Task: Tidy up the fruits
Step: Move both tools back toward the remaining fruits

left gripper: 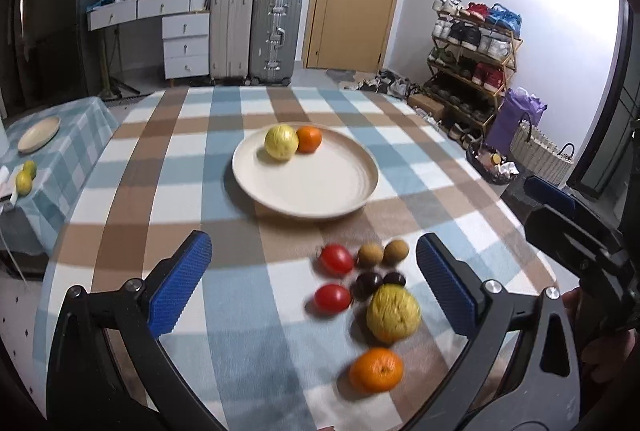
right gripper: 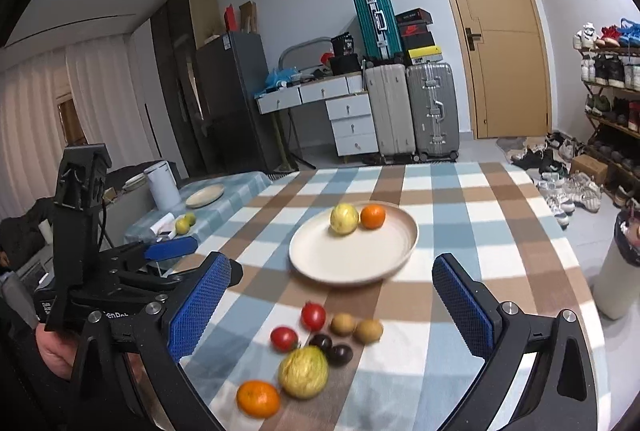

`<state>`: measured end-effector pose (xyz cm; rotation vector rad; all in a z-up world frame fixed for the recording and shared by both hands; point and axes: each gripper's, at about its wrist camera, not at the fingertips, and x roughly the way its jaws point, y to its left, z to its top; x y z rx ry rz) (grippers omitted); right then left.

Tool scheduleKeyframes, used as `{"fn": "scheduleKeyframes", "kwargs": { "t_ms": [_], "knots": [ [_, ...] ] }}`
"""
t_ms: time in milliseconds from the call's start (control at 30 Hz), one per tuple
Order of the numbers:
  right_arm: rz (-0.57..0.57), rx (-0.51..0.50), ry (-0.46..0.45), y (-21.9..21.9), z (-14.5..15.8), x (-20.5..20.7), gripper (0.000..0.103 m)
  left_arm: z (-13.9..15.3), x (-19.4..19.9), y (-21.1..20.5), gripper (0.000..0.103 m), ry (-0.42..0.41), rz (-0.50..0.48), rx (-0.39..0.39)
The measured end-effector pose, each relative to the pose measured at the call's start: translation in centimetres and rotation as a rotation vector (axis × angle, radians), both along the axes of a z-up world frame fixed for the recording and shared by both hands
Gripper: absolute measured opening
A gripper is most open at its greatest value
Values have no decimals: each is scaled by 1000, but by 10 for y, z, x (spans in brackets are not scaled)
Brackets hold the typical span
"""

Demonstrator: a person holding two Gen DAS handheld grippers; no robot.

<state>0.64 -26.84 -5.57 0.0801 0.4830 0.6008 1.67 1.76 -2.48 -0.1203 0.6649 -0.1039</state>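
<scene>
Both my left gripper (left gripper: 314, 287) and right gripper (right gripper: 332, 311) hang spread, empty. The knobbly yellow citrus (left gripper: 393, 313) near the table's front edge looks firm; I'd grip its middle.

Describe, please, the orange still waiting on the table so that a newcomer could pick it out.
Start at the cream plate on the checked tablecloth. Nearer the cameras lies a cluster of loose fruit. The orange is its nearest piece, beside the big yellow fruit, the cluster's only orange-coloured one.
</scene>
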Motion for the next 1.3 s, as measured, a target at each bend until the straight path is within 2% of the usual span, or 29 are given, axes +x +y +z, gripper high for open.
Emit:
{"fn": "scheduleKeyframes", "kwargs": {
  "t_ms": [200,433,667,967,1067,1133,1233,1300],
  "knots": [
    [-33,-2,36,-6,-16,-13,103,-25,-14,0,102,32,-34,9],
    [-26,-16,89,-1,-31,-17,103,-61,-19,-10,102,122,-92,11],
    [-19,-50,110,6,-38,-19,103,-72,-15,-25,102,153,-143,53],
    [-32,-46,129,1,-45,-16,103,-85,-9,-30,101,201,-206,23],
    [-36,-44,133,-1,-47,-15,103,-88,-8,-31,97,205,-222,14],
    [-38,-41,136,-2,-48,-15,103,-89,-8,-31,90,210,-229,8],
    [-26,-30,144,-3,-50,-14,103,-92,-8,-30,73,221,-243,-9],
    [-17,-20,150,-3,-51,-14,103,-94,-7,-30,58,229,-257,-19]
  ]
}}
